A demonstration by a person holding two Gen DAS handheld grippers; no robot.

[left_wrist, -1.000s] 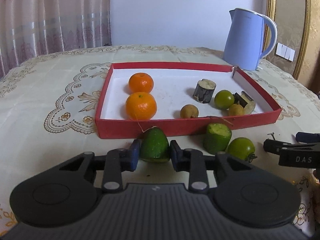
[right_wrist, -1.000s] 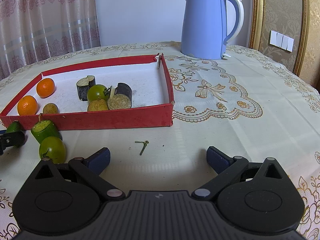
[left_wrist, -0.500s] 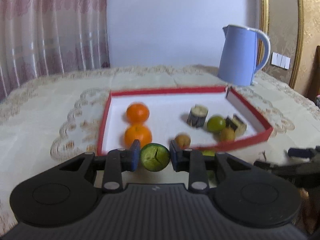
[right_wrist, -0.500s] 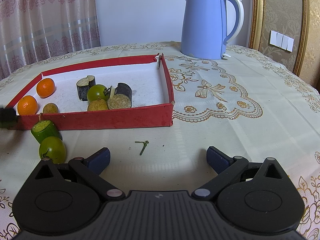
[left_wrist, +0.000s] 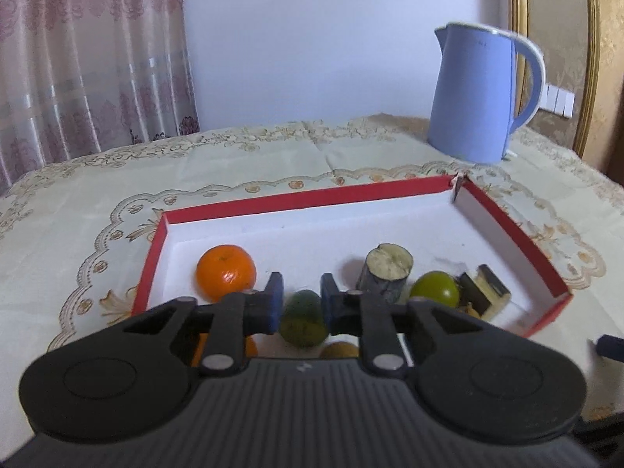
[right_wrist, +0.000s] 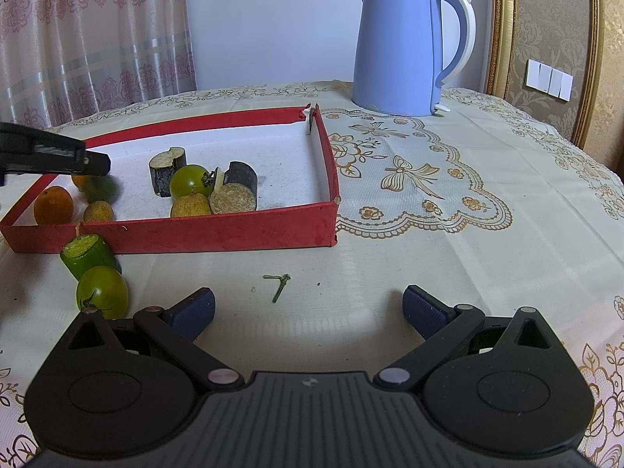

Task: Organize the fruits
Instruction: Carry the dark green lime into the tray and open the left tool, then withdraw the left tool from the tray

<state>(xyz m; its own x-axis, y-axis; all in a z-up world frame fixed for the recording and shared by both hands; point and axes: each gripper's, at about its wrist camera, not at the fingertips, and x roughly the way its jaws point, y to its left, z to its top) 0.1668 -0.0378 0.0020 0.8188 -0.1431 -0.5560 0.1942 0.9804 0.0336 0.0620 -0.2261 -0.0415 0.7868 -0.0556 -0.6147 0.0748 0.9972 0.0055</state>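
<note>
Left gripper (left_wrist: 298,303): jaws narrow, clamped on a dark green fruit (left_wrist: 303,318), held over the near left part of the red tray (left_wrist: 511,226). Whether the fruit touches the tray floor cannot be told.

Tray contents, left to right from those jaws: an orange (left_wrist: 226,272) just left and beyond; a second orange (right_wrist: 53,205) below, mostly hidden; a small brown fruit (right_wrist: 98,211) under the jaws; to the right a dark stem piece (left_wrist: 388,272) standing on end, a round green fruit (left_wrist: 434,288), another brown fruit (right_wrist: 190,206), a second dark cut piece (right_wrist: 235,191) lying over.

Right gripper (right_wrist: 308,308): jaws wide, empty, low over the table (right_wrist: 448,241). Left of them, outside the tray's near wall: a green cut piece (right_wrist: 89,256) touching a green tomato (right_wrist: 102,291). Ahead between them, a small green stalk (right_wrist: 277,284). Far right beyond the tray, a blue kettle (right_wrist: 405,46).
</note>
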